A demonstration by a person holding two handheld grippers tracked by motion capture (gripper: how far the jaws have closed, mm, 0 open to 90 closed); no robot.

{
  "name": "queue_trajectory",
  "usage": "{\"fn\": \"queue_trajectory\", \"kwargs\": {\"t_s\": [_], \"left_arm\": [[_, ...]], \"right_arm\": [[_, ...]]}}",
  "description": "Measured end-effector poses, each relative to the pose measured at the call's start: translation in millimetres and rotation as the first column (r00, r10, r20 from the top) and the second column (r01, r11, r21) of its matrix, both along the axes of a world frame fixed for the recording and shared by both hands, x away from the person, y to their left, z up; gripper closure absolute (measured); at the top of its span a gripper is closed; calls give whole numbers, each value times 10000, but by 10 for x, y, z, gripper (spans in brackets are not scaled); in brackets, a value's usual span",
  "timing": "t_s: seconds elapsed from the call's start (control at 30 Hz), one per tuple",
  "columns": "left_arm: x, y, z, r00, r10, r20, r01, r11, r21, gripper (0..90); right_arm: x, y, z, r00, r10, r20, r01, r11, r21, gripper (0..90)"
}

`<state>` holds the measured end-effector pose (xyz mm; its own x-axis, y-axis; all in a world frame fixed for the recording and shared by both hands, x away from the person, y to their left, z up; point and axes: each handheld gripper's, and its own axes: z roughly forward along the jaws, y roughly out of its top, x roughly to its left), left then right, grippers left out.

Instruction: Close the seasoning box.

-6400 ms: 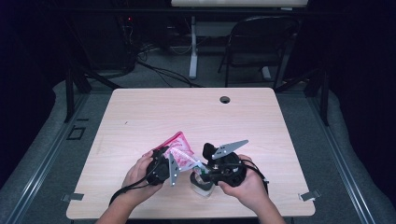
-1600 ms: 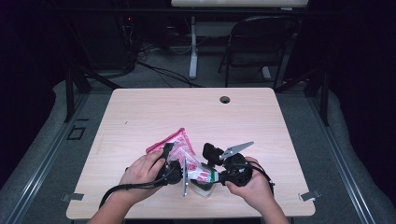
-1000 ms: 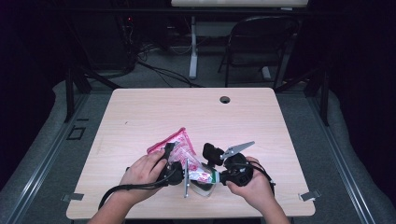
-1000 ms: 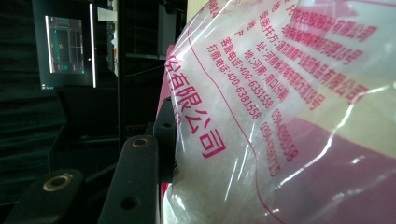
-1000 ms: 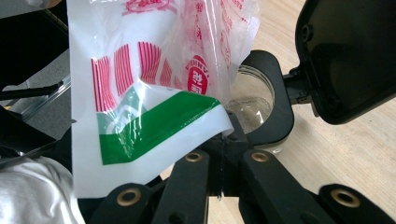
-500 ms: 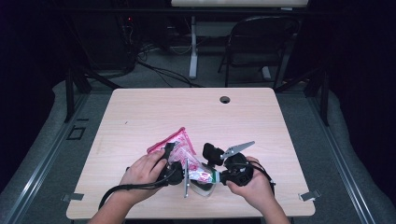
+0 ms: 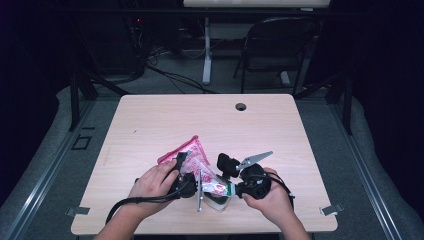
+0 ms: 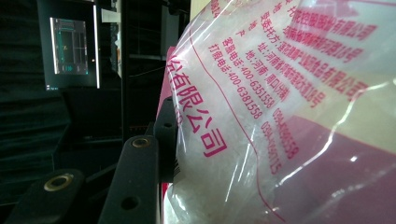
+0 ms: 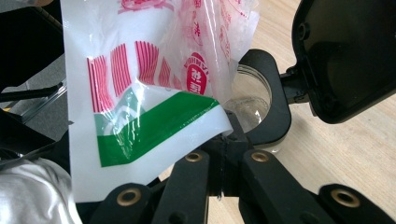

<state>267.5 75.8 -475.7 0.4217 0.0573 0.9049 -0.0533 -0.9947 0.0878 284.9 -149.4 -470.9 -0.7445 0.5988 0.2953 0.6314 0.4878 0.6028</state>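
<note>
Seen from above, a pink bag (image 7: 186, 150) held up between two hand-held grippers near the front edge of the table (image 7: 150, 120). Left hand-held gripper (image 7: 187, 170) in the left hand (image 7: 155, 182), right hand-held gripper (image 7: 234, 189) in the right hand (image 7: 272, 200), facing each other. Under the bag's lower end, a clear jar (image 7: 216, 201) on the table. Too small from up there to read either grip.

Up close along the left jaws: half closed around the bag's (image 8: 280, 116) bulging body, one black jaw pressed against the film, the other hidden behind it. Red print and white grains inside, neither legible from above. Beyond, a lit screen (image 8: 72, 46) in the dark.

Up close along the right jaws: pressed together, pinching the bag's (image 9: 154, 70) white corner beside the green stripe. Just past the tips, the jar's rim (image 9: 250, 100), partly covered by hanging film and ringed in black. At upper right, a glossy black body blocking the table behind.

Farther off, seen from above: a cable hole (image 7: 241, 106) near the table's far edge, a dark chair (image 7: 277, 45) beyond it, well apart from the work.
</note>
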Motion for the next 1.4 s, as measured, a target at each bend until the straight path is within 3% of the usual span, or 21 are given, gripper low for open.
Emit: {"fn": "queue_trajectory", "kwargs": {"t_s": [1.4], "left_arm": [[-13,-36,22,9997,-94,206,88,9996,276,631]], "right_arm": [[29,-24,-36,9999,-78,-100,77,9999,-76,900]]}}
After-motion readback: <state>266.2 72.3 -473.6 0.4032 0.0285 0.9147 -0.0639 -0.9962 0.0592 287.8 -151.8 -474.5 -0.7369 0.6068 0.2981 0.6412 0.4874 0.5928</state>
